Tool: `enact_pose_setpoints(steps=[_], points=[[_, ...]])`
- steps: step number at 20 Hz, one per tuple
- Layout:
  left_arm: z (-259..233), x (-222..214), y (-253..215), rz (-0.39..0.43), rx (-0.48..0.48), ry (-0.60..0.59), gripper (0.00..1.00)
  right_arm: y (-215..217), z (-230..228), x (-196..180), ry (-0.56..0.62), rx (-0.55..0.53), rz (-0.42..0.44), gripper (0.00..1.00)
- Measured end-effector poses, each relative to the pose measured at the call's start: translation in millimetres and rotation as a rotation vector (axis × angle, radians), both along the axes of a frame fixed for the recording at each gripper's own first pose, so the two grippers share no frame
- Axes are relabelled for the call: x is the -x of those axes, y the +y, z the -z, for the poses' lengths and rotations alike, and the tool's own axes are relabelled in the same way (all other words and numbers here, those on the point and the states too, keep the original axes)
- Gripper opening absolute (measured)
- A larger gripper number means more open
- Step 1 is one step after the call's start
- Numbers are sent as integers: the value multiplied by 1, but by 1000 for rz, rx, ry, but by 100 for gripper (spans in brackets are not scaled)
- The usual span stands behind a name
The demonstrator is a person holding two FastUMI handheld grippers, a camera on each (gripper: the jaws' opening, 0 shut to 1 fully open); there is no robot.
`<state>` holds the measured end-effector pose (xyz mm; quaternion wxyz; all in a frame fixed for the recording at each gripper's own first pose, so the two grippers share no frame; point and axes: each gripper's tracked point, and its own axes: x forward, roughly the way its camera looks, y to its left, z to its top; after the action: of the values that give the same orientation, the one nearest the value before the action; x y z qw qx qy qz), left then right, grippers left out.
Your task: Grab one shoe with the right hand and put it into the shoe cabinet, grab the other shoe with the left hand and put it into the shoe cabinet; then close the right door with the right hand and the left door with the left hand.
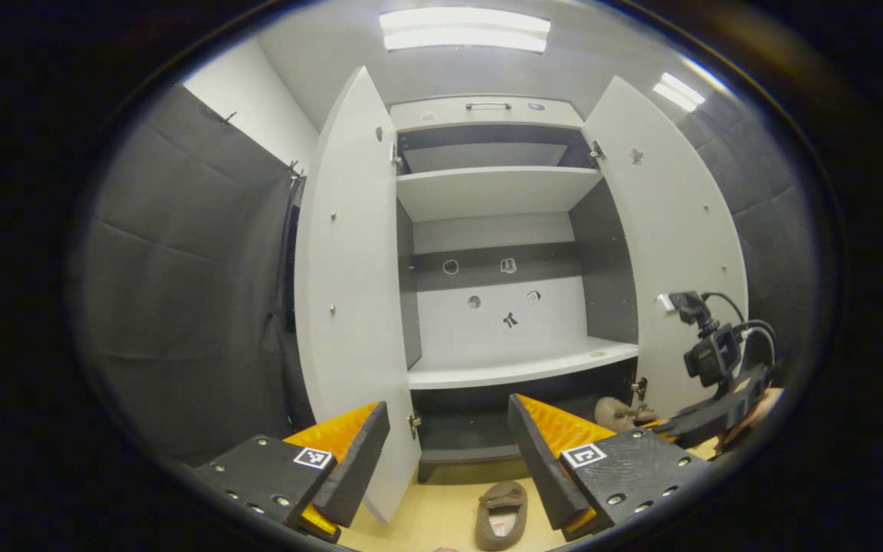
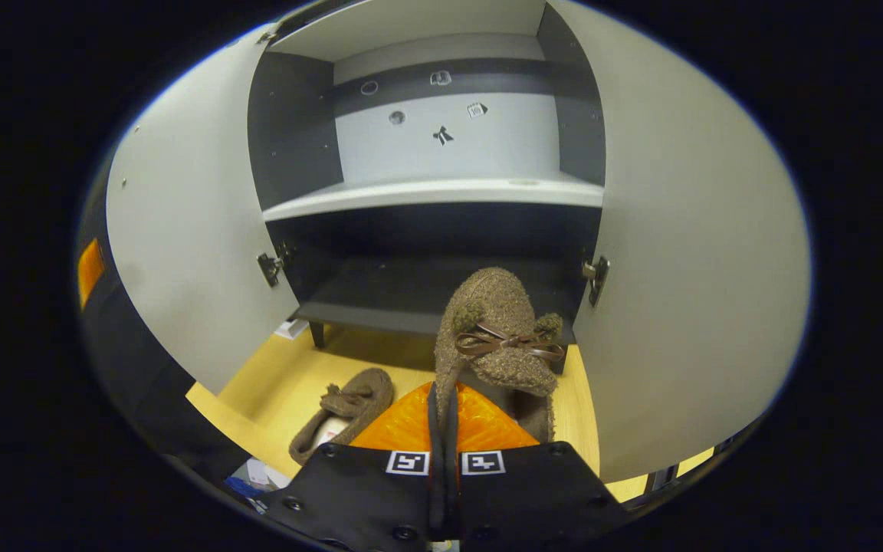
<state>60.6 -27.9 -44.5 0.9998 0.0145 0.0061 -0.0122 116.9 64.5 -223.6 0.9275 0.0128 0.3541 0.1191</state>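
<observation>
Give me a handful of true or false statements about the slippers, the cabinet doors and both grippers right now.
1. The right gripper is shut on a brown slipper. True.
2. Both cabinet doors are closed. False: the left door and right door stand open.
3. The second slipper lies on the floor in front of the cabinet. True.
4. The left gripper holds a slipper. False: it is open and holds nothing.
5. A slipper already sits on the white shelf. False: that shelf is bare.
</observation>
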Motion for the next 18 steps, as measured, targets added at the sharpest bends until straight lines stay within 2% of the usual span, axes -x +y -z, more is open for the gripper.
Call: enact_pose_setpoints(steps=[9, 18], points=[[0, -18, -11, 29, 8, -13, 98, 9, -95, -56, -199, 12, -47, 1], [14, -35, -9, 56, 35, -1, 98, 21, -152, -154, -323, 54, -23, 0]])
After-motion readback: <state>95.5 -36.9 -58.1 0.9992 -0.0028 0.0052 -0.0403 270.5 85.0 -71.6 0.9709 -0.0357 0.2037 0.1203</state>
